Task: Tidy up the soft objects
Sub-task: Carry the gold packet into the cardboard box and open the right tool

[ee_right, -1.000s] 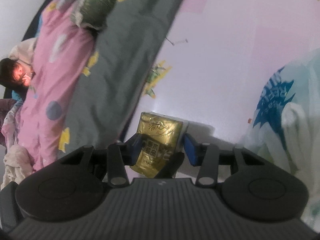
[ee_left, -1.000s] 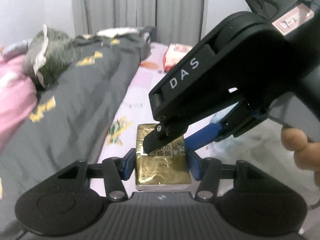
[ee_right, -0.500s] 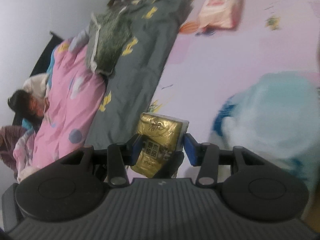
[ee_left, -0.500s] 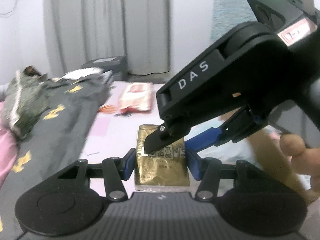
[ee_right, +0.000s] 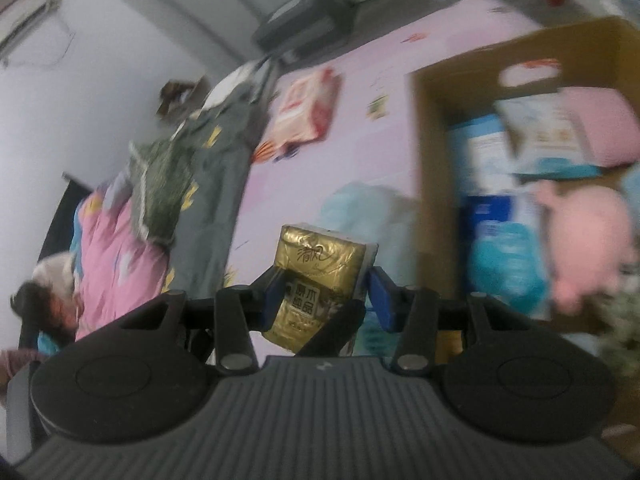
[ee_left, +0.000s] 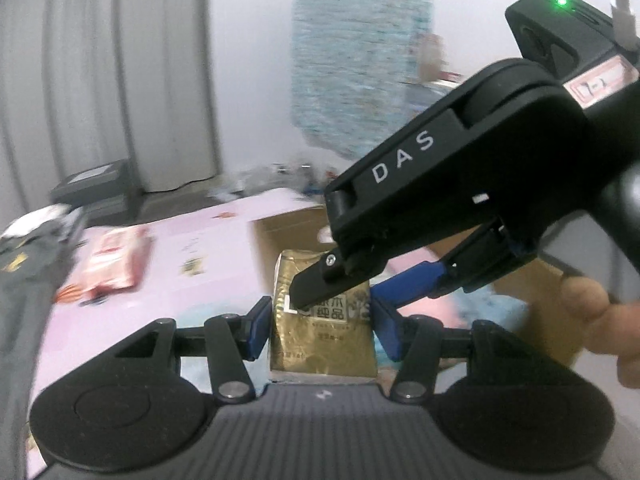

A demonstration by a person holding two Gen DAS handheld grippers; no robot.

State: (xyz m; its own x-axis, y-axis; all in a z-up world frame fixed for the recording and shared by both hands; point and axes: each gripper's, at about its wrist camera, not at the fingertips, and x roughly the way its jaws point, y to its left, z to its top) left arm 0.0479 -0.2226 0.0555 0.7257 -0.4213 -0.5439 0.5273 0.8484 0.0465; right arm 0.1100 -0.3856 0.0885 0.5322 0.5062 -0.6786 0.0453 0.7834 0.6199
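A gold foil tissue pack [ee_left: 324, 340] [ee_right: 320, 264] is held in the air by both grippers at once. My left gripper [ee_left: 320, 320] is shut on it, blue pads pressing its two sides. My right gripper [ee_right: 326, 300] is shut on the same pack from the other side; in the left wrist view its black finger [ee_left: 316, 284] lies across the pack's printed face. An open cardboard box [ee_right: 432, 160] [ee_left: 280, 232] stands just beyond and to the right of the pack. It holds a pink plush toy [ee_right: 580, 232], blue packs [ee_right: 488, 152] and a pink cushion [ee_right: 608, 128].
The pink bed sheet [ee_right: 304, 184] carries a red-and-white pack [ee_right: 308, 108] [ee_left: 112, 264] and a light blue soft item [ee_right: 360, 208] beside the box. A grey duvet [ee_right: 216, 184] and pink bedding lie to the left, where a person [ee_right: 40, 292] rests. Curtains hang behind.
Both grippers swung right and upward together with the gold pack still gripped. The grey duvet slid off to the left and the cardboard box came into view.
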